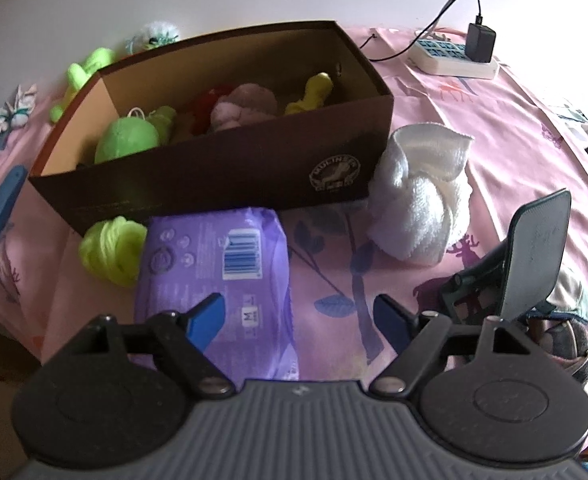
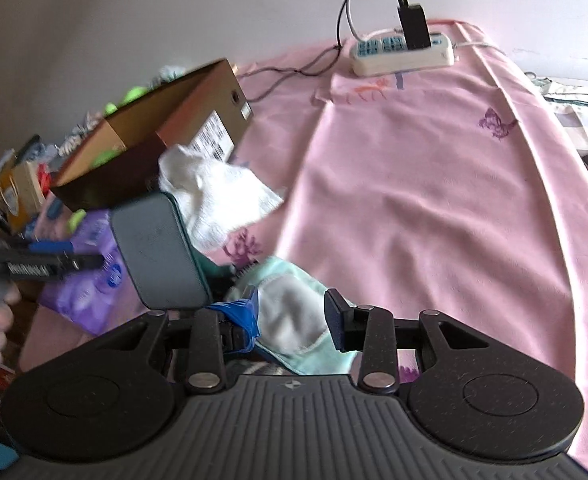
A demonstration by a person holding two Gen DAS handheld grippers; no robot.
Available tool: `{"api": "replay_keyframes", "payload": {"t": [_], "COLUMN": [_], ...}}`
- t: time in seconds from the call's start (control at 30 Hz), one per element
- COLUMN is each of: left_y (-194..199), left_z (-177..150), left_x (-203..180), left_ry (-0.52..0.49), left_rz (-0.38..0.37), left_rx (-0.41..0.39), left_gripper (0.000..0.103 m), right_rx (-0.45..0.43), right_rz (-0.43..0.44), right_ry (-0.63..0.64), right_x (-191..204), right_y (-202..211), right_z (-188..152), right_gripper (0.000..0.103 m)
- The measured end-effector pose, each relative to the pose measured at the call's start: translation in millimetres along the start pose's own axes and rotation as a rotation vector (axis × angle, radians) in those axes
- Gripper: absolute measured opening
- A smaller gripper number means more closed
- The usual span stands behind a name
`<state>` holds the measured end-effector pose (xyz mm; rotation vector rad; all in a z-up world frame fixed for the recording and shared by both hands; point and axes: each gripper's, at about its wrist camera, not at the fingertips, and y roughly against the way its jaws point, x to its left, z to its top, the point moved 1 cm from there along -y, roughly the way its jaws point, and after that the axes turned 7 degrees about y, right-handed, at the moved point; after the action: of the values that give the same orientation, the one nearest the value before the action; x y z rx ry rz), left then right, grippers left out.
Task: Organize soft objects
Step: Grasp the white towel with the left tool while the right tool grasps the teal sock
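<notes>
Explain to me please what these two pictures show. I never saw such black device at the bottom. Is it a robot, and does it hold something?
No robot: a person carries two hand-held grippers, each with a camera looking along its blue-tipped fingers. The left gripper is open and empty above a purple packet. The right gripper is open around a mint and white cloth, not yet closed on it. On the pink sheet stand a brown box with plush toys inside, a rolled white towel beside it, green yarn, and a power strip.
</notes>
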<state>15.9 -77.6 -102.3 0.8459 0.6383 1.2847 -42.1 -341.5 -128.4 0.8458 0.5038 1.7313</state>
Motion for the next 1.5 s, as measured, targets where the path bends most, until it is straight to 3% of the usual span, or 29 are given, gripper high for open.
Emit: {"api": "replay_keyframes", "payload": {"t": [0.2, 0.37, 0.43, 0.53, 0.7, 0.93, 1.23, 1.3, 1.4, 1.43, 1.5], "left_y": [-2.8, -20.4, -27.7, -37.5, -57.7, -83.0, -103.0, -104.6, -106.9, -107.8, -107.5], "left_z": [17.2, 36.6, 43.8, 50.7, 55.7, 63.6, 68.8, 69.3, 69.7, 70.1, 70.3], "left_x": [-0.8, -1.2, -0.3, -4.2, -9.7, -18.5, -47.8, -51.5, -54.7, -55.4, -55.6], "left_ry": [0.023, 0.047, 0.054, 0.040, 0.032, 0.037, -0.030, -0.040, -0.058, -0.063, -0.067], "left_rz": [-0.090, -0.173, -0.225, -0.279, -0.368, -0.429, -0.454, -0.454, -0.434, -0.429, -0.423], "left_rx": [-0.052, -0.039, -0.034, -0.032, 0.009, 0.066, 0.118, 0.115, 0.114, 0.112, 0.105], "left_gripper": [0.083, 0.087, 0.093, 0.093, 0.093, 0.093, 0.092, 0.089, 0.074, 0.066, 0.064], "right_rx": [0.035, 0.050, 0.048, 0.037, 0.028, -0.007, 0.044, 0.048, 0.036, 0.028, 0.012], "right_rz": [0.014, -0.085, -0.125, -0.157, -0.164, -0.111, -0.047, -0.050, -0.083, -0.093, -0.103], "right_ry": [0.201, 0.411, 0.474, 0.528, 0.486, 0.278, 0.301, 0.314, 0.361, 0.367, 0.357], "right_x": [23.0, 43.0, 46.3, 48.9, 40.0, 13.6, 14.3, 16.3, 23.6, 24.9, 25.3], "right_y": [-4.6, -13.4, -18.1, -24.8, -37.1, -51.2, -43.8, -43.8, -48.1, -49.9, -48.0], "right_z": [-6.9, -16.6, -19.4, -20.0, -13.6, -6.6, -8.7, -10.4, -11.8, -12.1, -13.4], "right_gripper": [0.019, 0.019, 0.020, 0.020, 0.021, 0.023, 0.025, 0.025, 0.028, 0.027, 0.020]}}
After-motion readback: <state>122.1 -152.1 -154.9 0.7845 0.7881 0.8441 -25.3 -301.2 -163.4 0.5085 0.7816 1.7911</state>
